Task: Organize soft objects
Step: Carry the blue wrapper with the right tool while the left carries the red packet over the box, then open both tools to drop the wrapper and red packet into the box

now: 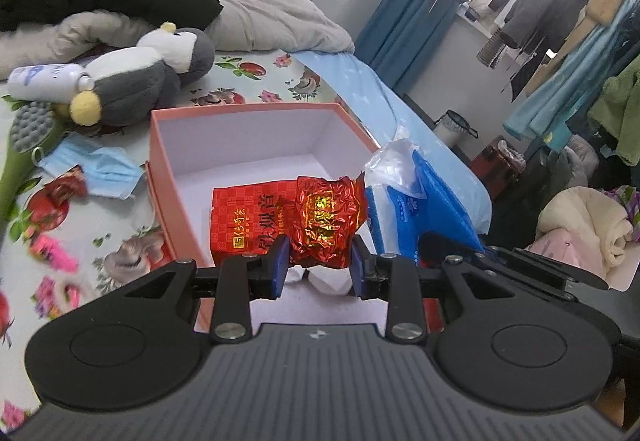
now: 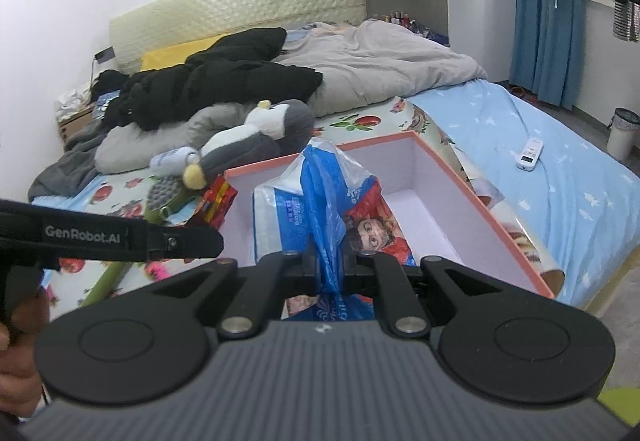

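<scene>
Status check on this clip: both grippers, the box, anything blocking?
Left gripper shut on crinkled red foil packet. Right gripper shut on blue-and-white plastic pack. Both over the open pink box. One red packet inside already; nothing blocking.

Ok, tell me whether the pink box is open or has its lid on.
Open. The pink box has no lid on it; its pale inside walls and floor show in both views, and a flat red packet lies inside.

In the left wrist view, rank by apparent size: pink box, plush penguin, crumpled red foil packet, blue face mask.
1. pink box
2. plush penguin
3. crumpled red foil packet and blue face mask: similar; the packet is nearer the camera, so unranked.
</scene>
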